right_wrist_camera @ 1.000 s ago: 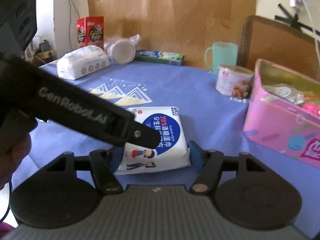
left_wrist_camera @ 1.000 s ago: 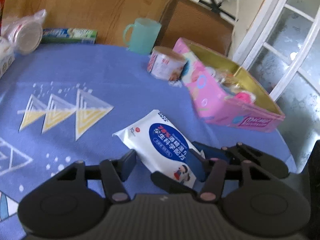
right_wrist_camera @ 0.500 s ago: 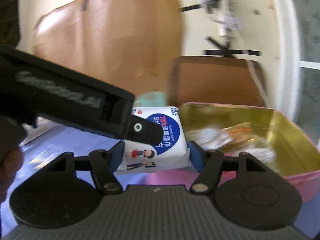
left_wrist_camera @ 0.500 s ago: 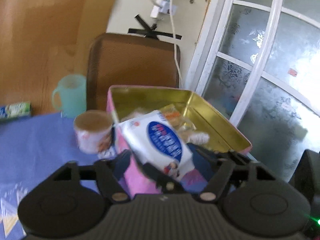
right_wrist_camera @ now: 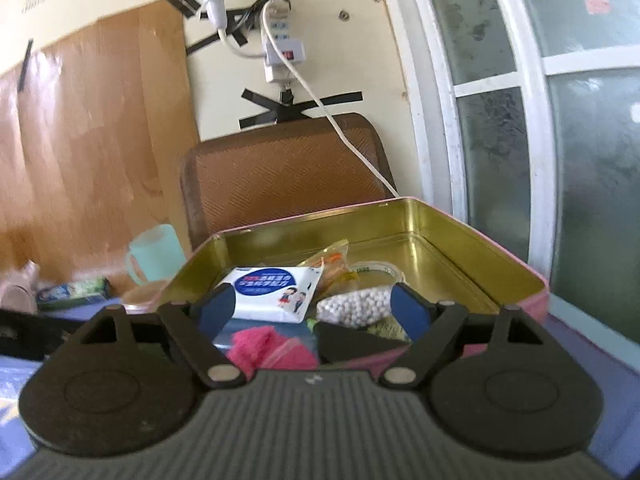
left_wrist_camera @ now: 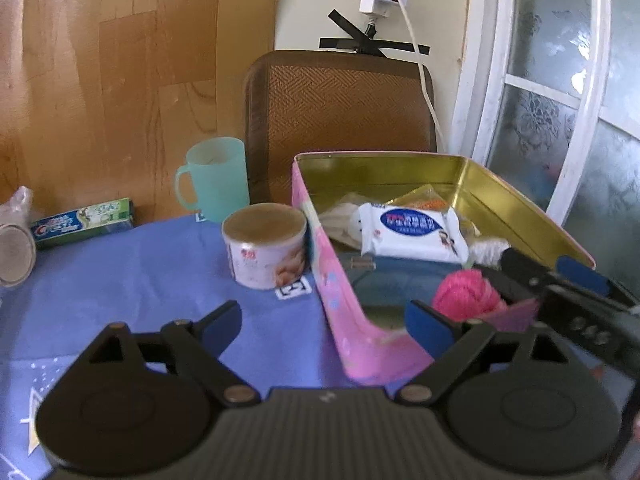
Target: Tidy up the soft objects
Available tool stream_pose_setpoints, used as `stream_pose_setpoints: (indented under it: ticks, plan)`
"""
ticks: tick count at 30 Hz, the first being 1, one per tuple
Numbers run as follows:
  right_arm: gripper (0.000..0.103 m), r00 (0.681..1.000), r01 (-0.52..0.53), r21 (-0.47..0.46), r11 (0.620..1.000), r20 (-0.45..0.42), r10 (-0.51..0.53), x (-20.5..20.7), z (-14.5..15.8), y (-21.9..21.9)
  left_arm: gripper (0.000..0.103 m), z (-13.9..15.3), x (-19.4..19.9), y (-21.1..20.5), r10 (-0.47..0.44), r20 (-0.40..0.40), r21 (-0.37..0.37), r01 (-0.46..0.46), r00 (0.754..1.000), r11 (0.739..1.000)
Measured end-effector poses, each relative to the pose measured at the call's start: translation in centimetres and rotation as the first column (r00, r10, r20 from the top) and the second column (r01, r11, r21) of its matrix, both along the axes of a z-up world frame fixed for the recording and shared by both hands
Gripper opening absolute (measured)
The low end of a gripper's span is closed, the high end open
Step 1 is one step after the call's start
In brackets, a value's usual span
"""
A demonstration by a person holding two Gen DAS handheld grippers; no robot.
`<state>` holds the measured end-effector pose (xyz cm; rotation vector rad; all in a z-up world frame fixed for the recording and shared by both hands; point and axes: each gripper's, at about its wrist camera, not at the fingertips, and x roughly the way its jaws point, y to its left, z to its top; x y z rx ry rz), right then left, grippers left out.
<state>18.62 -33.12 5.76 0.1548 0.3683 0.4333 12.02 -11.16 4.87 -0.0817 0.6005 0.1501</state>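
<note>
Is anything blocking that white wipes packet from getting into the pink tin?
No. The wipes packet already lies inside the pink tin, on other items beside the pink yarn ball. Both the left gripper and the right gripper are open and hold nothing.

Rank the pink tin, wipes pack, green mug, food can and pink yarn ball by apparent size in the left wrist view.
1. pink tin
2. wipes pack
3. green mug and food can: look alike, unranked
4. pink yarn ball, though nearest the camera
</note>
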Motion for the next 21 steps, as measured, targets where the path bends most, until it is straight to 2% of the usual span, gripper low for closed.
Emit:
stream_pose_setpoints:
  ticks: [3, 6, 9, 12, 15, 21]
  plan:
    - [0.088, 0.999, 0.0, 0.063, 0.998, -0.047, 0.003, -1.3, 0.4, -0.7, 0.098, -0.2, -1.6, -0.3, 0.001, 0.006, 0.023, -0.001, 1.0, 1.0]
    - [0.088, 0.99, -0.002, 0.145, 0.989, -0.137, 0.022, -1.8, 0.3, -1.4, 0.103, -0.3, -3.1, -0.3, -0.006, 0.003, 0.019, 0.006, 1.0, 1.0]
    - [0.088, 0.971, 0.013, 0.205, 0.979, -0.236, 0.037, -2.1, 0.3, -1.8, 0.103, -0.4, -4.3, -0.4, 0.009, -0.007, 0.033, -0.009, 1.0, 0.999]
    - [0.088, 0.954, 0.029, 0.231, 0.972, -0.298, 0.042, -2.7, 0.5, -1.9, 0.103, -0.4, -5.4, -0.1, 0.02, -0.006, 0.023, -0.02, 1.0, 1.0]
    - [0.088, 0.949, 0.032, 0.22, 0.975, -0.314, 0.039, -3.7, 0.9, -1.6, 0.103, -0.5, -6.5, 0.4, 0.018, 0.002, -0.005, -0.018, 1.0, 1.0]
    - [0.088, 0.961, 0.009, 0.178, 0.984, -0.273, 0.041, -6.0, 2.4, -0.2, 0.103, -0.7, -8.5, 1.9, 0.022, 0.011, -0.062, -0.022, 1.0, 0.998]
